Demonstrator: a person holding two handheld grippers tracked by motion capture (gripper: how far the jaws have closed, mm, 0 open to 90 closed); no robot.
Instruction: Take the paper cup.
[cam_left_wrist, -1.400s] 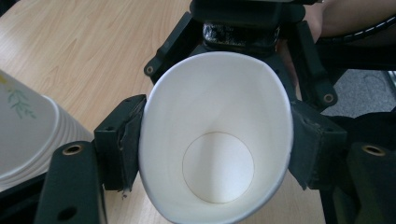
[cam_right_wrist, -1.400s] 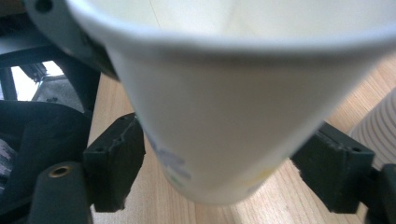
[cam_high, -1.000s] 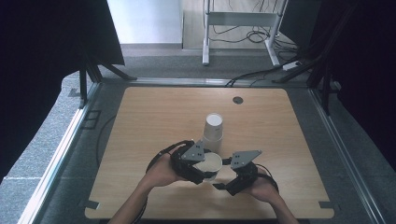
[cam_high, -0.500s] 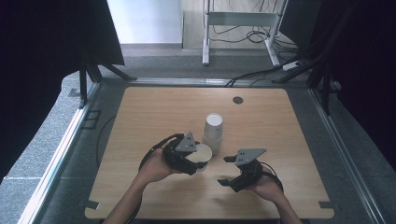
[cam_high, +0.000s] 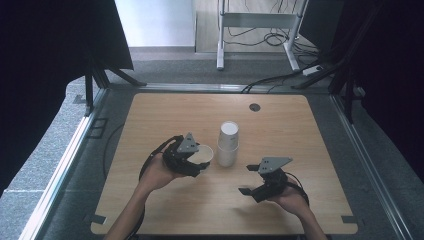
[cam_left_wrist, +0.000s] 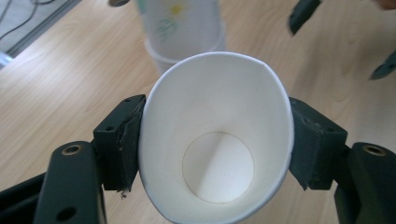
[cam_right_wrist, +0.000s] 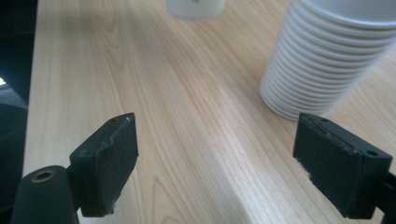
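You're squeezing one white paper cup (cam_left_wrist: 217, 144) into an oval, mouth facing you, left of centre in the high view. Your left gripper (cam_high: 196, 159) is clamping its sides, and it's carrying the cup leftward, off the cup stack (cam_high: 228, 144) it touched a second ago. One stack standing mid-frame. Your right gripper (cam_right_wrist: 233, 158) is hanging apart, empty, lower right.

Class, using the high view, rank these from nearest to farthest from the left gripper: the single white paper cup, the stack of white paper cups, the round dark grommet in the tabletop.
1. Single white paper cup: clamped between the jaws of the left gripper.
2. Stack of white paper cups: just right of that gripper, at the table's middle.
3. Round dark grommet: near the table's far edge.
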